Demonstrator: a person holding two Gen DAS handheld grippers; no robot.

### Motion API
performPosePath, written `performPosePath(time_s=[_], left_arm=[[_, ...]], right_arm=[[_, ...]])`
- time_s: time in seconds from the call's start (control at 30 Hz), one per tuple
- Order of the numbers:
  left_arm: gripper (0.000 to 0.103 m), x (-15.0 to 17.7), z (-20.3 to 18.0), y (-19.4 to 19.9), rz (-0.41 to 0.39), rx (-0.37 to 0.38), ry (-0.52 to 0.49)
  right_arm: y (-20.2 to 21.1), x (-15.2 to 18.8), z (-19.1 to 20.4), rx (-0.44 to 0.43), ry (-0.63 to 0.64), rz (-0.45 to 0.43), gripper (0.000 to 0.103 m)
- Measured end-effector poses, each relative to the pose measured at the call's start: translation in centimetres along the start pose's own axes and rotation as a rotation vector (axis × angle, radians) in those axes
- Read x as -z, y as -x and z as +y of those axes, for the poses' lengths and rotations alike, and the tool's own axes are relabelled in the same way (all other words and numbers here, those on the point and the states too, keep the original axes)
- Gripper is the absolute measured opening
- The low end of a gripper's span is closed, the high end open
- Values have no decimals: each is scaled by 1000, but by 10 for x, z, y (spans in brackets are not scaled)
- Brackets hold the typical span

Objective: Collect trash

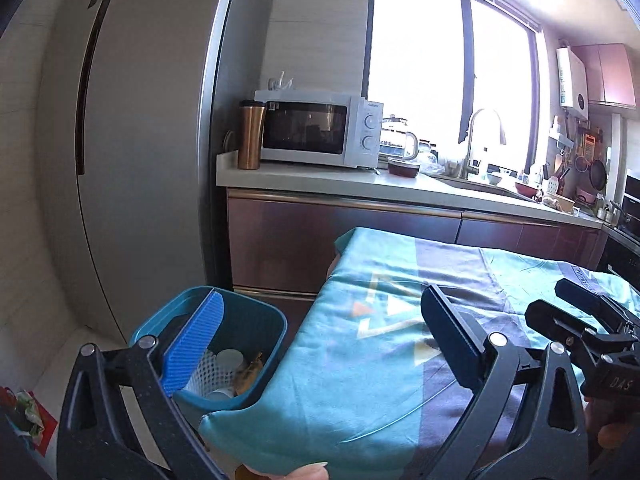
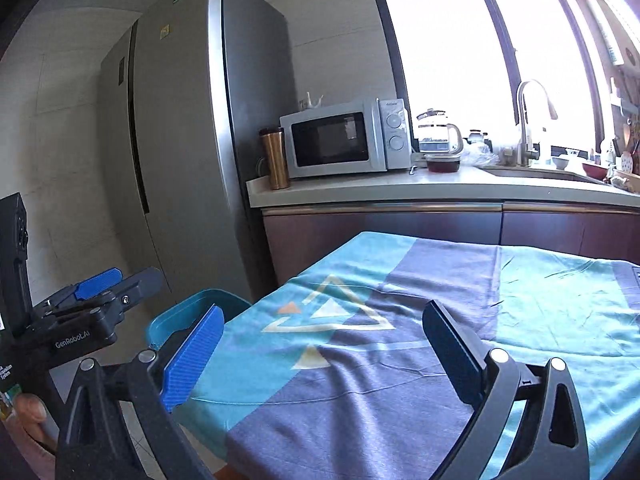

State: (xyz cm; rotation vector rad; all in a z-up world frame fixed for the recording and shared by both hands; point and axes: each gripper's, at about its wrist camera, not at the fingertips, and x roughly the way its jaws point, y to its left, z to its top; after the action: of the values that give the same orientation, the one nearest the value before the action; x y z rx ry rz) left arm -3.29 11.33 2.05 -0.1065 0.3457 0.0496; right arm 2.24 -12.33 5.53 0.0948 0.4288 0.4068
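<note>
Left wrist view: left tongs (image 1: 320, 344) spread, empty. At seven o'clock a blue bin (image 1: 256, 394) sits beside the cloth-covered counter (image 1: 360, 380), already holding trash (image 1: 228, 364), handy for dropping. Right tongs (image 2: 328, 352) spread empty above the cloth.

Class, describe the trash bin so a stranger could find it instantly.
Start at the tall grey fridge. On the floor in front of it, against the cloth-covered table, stands the bin. It alone is a teal open tub, holding cups and white netting.
</note>
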Motion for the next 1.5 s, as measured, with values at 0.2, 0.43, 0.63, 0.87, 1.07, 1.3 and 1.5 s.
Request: performPosePath(time_s=[0.2, 0.43, 0.63, 0.87, 1.07, 1.3, 1.5], left_arm=[[97, -4, -18, 3, -32, 15, -12], [97, -4, -33, 8, -64, 2, -48], [97, -3, -36, 10, -72, 7, -49], [97, -3, -40, 15, -89, 10, -64], [97, -3, -42, 16, -97, 14, -72], [97, -3, -43, 16, -96, 16, -77], [97, -2, -43, 15, -95, 14, -76]], right_arm=[[17, 2, -17, 57, -25, -28, 96], [35, 3, -27, 84, -50, -59, 96], [40, 3, -27, 101, -41, -65, 96], [45, 4, -28, 120, -43, -69, 96], [48, 3, -31, 133, -49, -69, 96], [48, 2, -34, 150, -55, -69, 96], [47, 3, -36, 164, -61, -67, 96]])
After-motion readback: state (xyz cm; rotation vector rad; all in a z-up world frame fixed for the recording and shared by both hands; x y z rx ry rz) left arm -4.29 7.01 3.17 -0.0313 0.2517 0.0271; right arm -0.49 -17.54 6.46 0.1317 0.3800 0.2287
